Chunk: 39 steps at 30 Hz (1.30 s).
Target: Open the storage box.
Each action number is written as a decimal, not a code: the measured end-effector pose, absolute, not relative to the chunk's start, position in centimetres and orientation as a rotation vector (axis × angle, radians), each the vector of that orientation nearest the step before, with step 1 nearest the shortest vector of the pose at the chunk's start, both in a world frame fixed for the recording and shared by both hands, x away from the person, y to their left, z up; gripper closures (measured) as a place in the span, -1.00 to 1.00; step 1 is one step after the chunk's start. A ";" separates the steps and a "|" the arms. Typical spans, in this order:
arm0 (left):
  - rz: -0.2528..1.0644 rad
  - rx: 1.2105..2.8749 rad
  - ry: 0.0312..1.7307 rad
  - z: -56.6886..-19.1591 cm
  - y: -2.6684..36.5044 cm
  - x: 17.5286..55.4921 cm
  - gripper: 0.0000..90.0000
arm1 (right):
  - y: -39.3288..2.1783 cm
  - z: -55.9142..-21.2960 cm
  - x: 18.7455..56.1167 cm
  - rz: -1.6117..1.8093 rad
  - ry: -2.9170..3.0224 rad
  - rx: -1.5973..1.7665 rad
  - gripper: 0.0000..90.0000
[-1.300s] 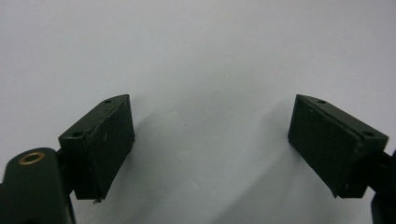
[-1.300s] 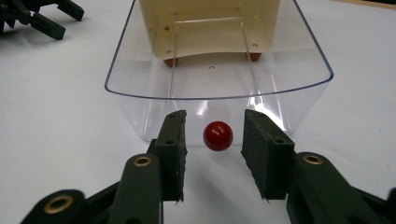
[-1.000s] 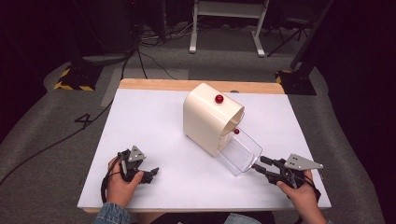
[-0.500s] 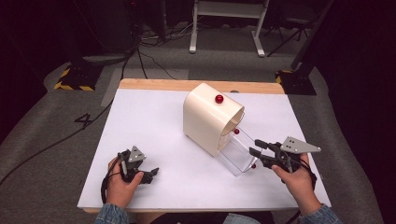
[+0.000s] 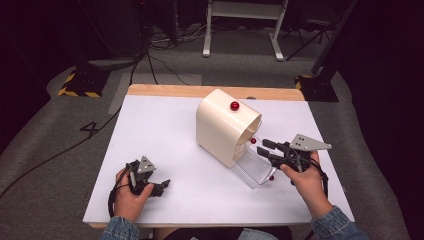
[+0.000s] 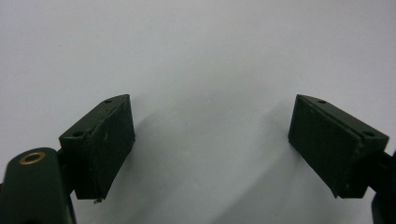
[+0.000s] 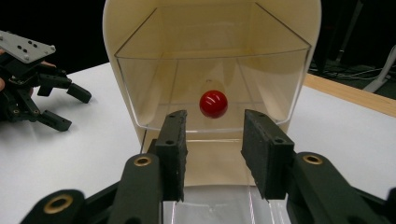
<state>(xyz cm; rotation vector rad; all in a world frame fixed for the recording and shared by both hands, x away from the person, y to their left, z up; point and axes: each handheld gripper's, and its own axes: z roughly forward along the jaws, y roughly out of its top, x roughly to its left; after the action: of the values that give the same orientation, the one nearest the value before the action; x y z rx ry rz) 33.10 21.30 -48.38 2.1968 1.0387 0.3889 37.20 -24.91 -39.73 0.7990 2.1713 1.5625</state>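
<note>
Presently on the white table (image 5: 165, 130): cream rounded bread-bin-style box (image 5: 220, 125) with clear plastic roll-front door (image 5: 252, 167) and small red ball knob (image 7: 213, 103), directly ahead of right gripper (image 7: 212, 140), knob just beyond its fingertips. Right gripper narrowed, jaws just been closing, nothing pinched between pads, knob untouched. Left gripper (image 5: 157, 186) resting well apart from box, spread wide over bare tabletop, empty.

Clear lid (image 7: 212, 84) btm cut off
</note>
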 end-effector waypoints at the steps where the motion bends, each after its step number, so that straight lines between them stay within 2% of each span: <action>1: 0.384 2.193 1.041 -48.4 21.3 33.1 -0.68 | -24.7 -39.7 37.3 1.561 2.176 0.795 0.37; 13: 0.377 2.190 1.044 -48.4 21.3 33.1 -0.68 | -23.2 -40.3 38.3 1.553 2.182 0.777 0.44; 20: 0.387 2.195 1.040 -48.4 21.3 33.1 -0.68 | -23.1 -40.5 38.7 1.538 2.171 0.763 0.64; 39: 0.386 2.197 1.039 -48.4 21.3 33.1 -0.68 | -24.8 -39.6 36.5 1.526 2.156 0.729 0.65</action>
<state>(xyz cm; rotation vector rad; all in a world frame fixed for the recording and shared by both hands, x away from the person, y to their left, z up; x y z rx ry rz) 33.08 21.28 -48.39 2.1967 1.0389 0.3856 36.48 -24.79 -39.59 0.7285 2.1556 1.5256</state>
